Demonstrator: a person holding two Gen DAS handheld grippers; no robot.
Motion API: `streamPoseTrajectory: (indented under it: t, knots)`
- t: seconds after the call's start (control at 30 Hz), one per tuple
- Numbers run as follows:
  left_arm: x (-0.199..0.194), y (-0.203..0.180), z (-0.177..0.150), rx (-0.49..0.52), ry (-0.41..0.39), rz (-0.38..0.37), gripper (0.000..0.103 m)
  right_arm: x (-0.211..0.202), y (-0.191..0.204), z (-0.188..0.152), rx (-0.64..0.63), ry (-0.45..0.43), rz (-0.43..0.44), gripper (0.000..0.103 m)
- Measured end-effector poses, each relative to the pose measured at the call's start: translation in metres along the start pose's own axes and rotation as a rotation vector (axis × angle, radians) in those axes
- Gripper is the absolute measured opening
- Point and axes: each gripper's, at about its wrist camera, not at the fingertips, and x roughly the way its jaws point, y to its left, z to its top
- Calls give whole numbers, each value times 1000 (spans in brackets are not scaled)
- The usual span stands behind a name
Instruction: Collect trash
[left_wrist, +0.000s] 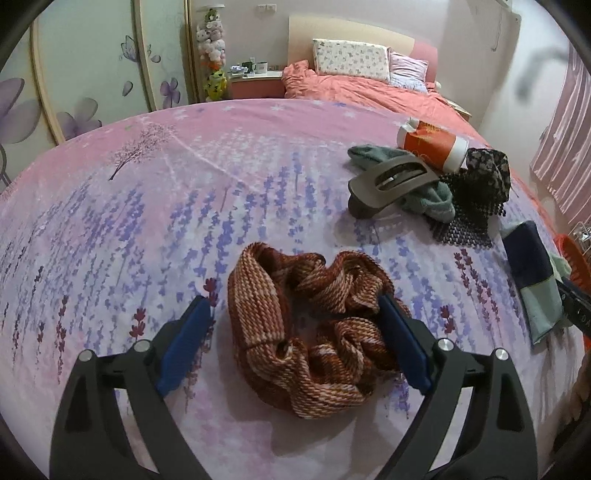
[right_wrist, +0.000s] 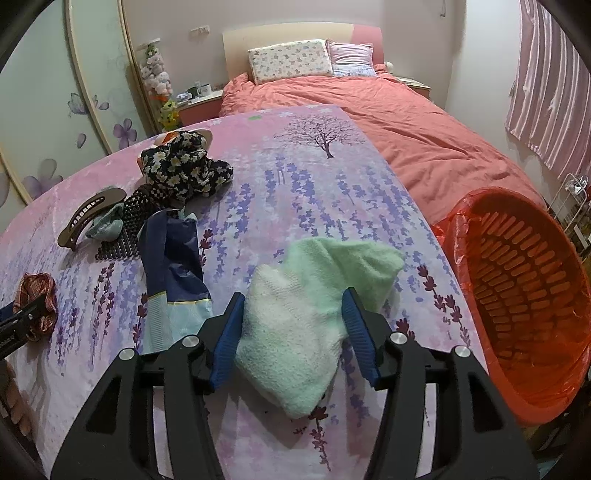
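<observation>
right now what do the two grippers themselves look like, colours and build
Both look alike. The left gripper and right gripper have matte black, angular arms with triangular cut-outs, round silver bolt heads at the joints, and two blue ribbed finger pads. No cables, markings or sleeves are visible in either wrist view.

Rust-and-cream woven scrunchie (left_wrist: 310, 332); mint-green fuzzy sock (right_wrist: 314, 321); navy daisy-print cloth (right_wrist: 184, 166) at ten o'clock; orange slatted basket (right_wrist: 524, 295); pink lavender-print tablecloth (left_wrist: 110, 221).

A lavender-printed sheet (left_wrist: 155, 206) is strewn with a woven scarf (left_wrist: 306, 332), hair clip (left_wrist: 391, 181), green sock (right_wrist: 314, 314) and navy cloth (right_wrist: 173, 266).
</observation>
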Motion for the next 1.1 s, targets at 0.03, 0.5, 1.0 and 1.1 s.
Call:
streamPoseTrajectory:
  t: [0.03,0.5,1.0,1.1]
  knots:
    - [0,0,0,-3,1,0,92,0,1,0,-5,1,-3,57]
    - [6,1,2,-14,12,-4,99,0,4,0,-18,6,-12,59]
    - [5,1,2,-15,11,-6,100,1,7,0,-19,8,-1,65]
    - [5,1,2,-15,11,-6,100,1,7,0,-20,8,-1,66]
